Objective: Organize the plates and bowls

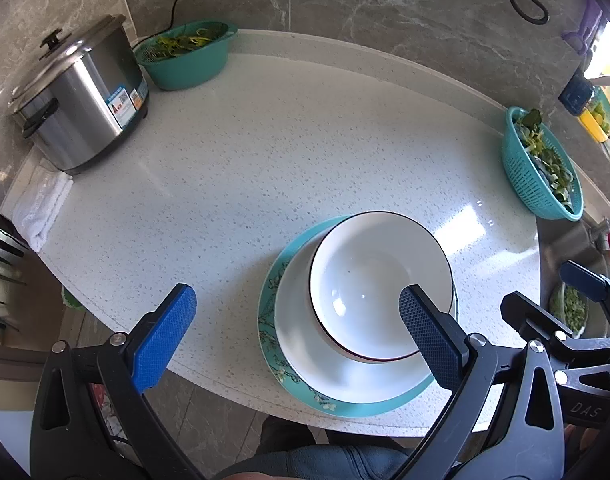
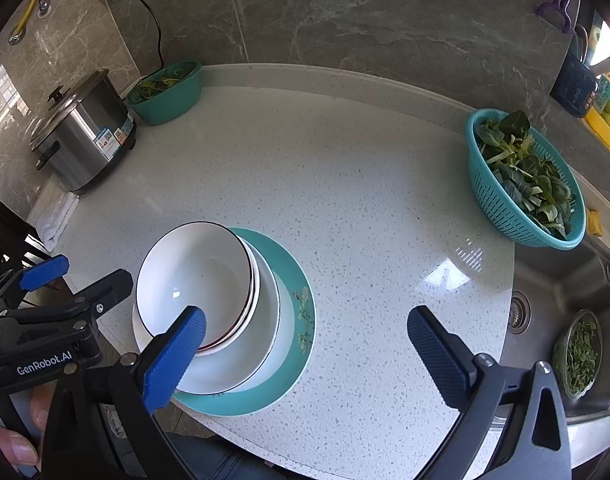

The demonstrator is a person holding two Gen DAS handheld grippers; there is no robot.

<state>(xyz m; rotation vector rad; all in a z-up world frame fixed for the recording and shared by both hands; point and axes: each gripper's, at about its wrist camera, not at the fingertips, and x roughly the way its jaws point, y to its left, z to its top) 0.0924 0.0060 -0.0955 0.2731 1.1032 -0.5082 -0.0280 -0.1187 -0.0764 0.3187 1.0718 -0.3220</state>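
Both grippers point(image 1: 301, 332) point(image 2: 309, 344) gaping; glossy round bowls point(image 1: 369, 276) stacked, perhaps three, on teal plate point(image 1: 273, 312).

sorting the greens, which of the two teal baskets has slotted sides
The teal colander by the sink, full of dark leafy greens. The teal basin beside the rice cooker has solid outer walls.

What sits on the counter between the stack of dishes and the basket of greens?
Nothing. In the right wrist view, the counter between the stack and the basket is bare, showing only a glare patch.
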